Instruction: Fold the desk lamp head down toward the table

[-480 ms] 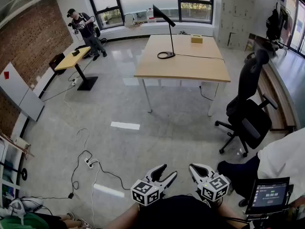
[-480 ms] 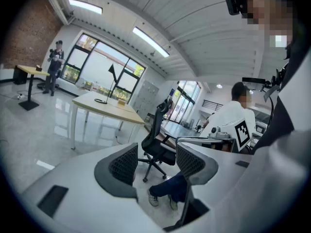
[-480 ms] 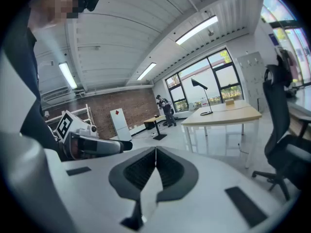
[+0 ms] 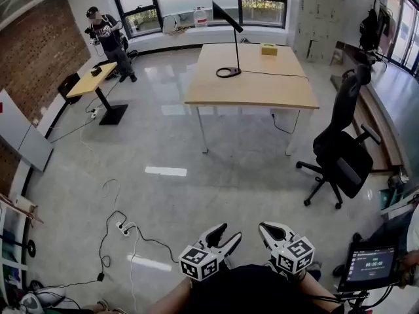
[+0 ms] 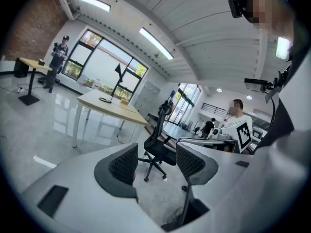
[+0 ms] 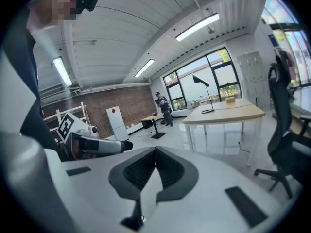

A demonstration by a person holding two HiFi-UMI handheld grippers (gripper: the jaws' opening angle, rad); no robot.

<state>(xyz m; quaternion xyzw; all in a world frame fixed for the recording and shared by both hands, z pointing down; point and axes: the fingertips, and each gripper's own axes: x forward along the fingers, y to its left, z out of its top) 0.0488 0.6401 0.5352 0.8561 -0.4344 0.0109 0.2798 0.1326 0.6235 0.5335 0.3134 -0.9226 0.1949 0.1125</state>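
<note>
left gripper wide, empty | right gripper closed, empty | desk lamp far off on worktop | risk: pushing lamp head hard could slide its base

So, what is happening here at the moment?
A person stands far back from the wooden table, holding a gripper in each hand. The left gripper is open and empty; the right gripper is shut and holds nothing. The desk lamp stands untouched on that table, not yet folded down.
</note>
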